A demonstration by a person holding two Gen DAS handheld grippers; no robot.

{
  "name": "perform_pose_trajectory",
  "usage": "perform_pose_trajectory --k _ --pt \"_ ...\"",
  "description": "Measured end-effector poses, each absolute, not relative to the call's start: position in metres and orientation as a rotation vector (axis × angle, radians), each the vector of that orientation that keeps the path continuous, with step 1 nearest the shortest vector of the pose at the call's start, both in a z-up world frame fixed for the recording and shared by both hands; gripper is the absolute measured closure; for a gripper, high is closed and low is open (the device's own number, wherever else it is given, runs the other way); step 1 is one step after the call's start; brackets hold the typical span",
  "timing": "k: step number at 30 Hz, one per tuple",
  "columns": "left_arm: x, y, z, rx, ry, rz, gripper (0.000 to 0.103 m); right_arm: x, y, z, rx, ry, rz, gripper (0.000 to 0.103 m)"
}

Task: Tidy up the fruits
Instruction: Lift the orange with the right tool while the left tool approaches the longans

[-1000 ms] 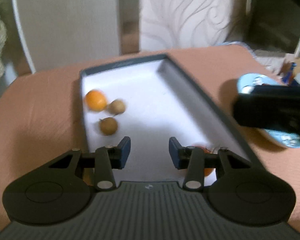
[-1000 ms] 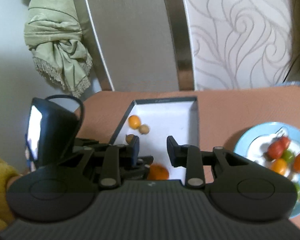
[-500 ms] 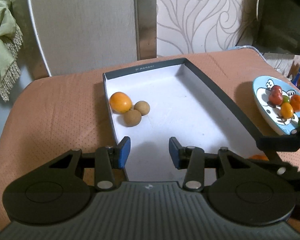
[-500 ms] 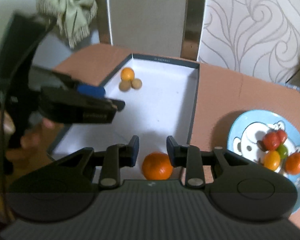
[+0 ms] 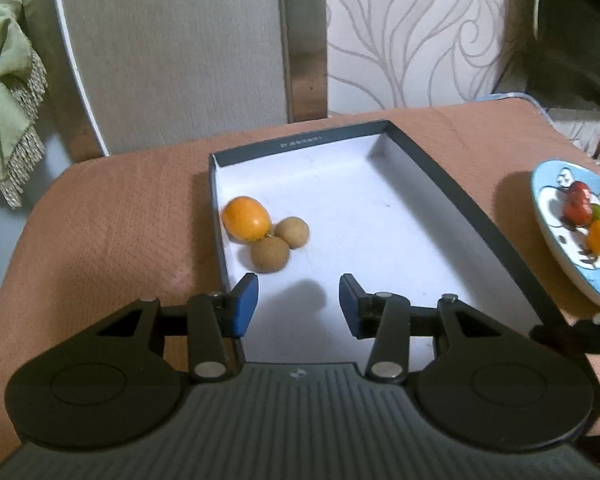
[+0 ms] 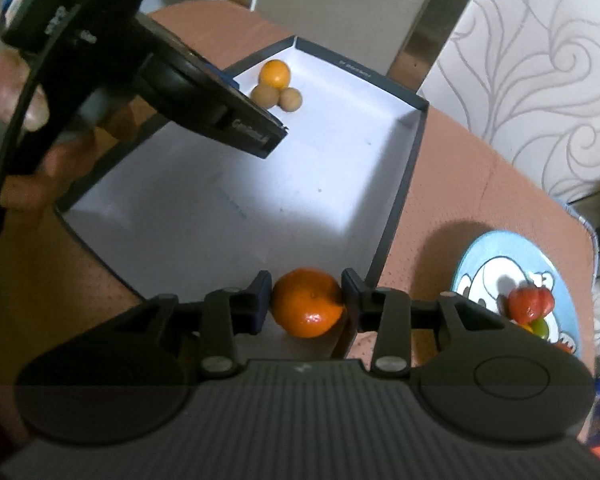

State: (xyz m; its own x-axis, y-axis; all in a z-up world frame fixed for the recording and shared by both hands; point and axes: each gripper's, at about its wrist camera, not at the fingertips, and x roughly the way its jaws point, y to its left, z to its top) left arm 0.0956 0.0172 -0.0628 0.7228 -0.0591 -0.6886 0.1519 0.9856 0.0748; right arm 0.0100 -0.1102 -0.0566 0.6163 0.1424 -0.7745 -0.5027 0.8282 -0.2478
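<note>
A dark-rimmed white box lies on the salmon tablecloth. In its far left corner sit an orange fruit and two brown round fruits; they also show in the right wrist view. My left gripper is open and empty over the box's near end. My right gripper has its pads against both sides of an orange at the box's near right corner. A blue plate holds red, green and orange fruits.
The blue plate with fruits stands right of the box. A grey chair back and patterned wall are behind the table. A green curtain hangs at the left. The left gripper's body crosses the right wrist view.
My right gripper moved forward and down and its fingers came against the orange. My left gripper drew back and tilted up; the box and plate now sit lower in its view.
</note>
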Motion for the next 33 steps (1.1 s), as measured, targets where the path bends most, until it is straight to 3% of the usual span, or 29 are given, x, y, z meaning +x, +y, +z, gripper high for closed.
perform_pose_trajectory --k 14,16,22,33 --pt "0.129 0.011 -0.064 0.140 0.817 -0.100 0.055 0.011 -0.169 -0.013 0.146 0.809 0.350 0.064" --pt "0.133 0.012 -0.067 0.125 0.844 -0.101 0.063 0.012 -0.179 -0.010 0.205 0.814 0.334 0.064" --pt "0.138 0.012 -0.069 0.111 0.863 -0.099 0.080 0.004 -0.189 -0.002 0.264 0.774 0.297 0.064" --pt "0.131 0.014 -0.067 0.097 0.858 -0.083 0.081 -0.005 -0.192 -0.001 0.283 0.739 0.285 0.064"
